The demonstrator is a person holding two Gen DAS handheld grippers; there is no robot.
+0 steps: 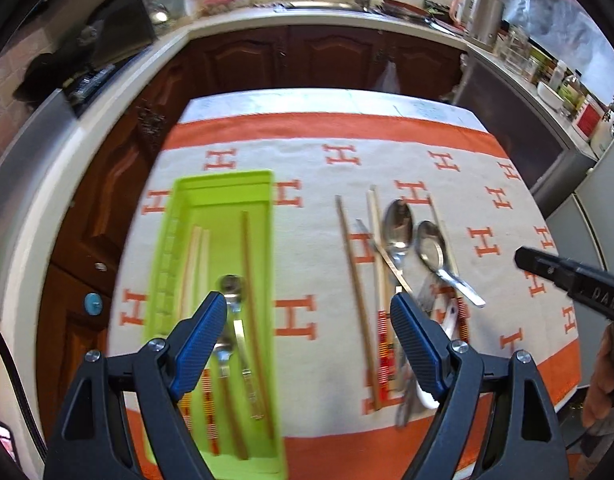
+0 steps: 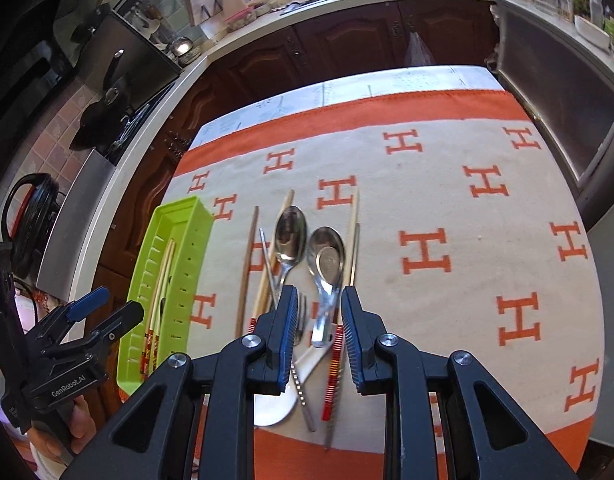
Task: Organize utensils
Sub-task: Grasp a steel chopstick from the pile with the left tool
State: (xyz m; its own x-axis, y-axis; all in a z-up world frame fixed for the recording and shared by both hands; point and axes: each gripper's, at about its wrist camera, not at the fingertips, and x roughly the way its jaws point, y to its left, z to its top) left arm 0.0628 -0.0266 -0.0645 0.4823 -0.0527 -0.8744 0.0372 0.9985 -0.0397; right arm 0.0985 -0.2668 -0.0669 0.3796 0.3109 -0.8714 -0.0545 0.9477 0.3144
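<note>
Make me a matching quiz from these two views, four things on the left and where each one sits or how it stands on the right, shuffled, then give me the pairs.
Things:
1. Green tray
2. Two steel spoons
3. Left tongs
4. Right tongs

Places or states:
A. Jaws wide apart, nothing between them
B. On the cloth, bowls side by side among loose chopsticks
C. At the cloth's left edge, already holding chopsticks
D. Jaws narrowly apart, over the loose pile, gripping nothing

Pairs: 1-C, 2-B, 3-A, 4-D
</note>
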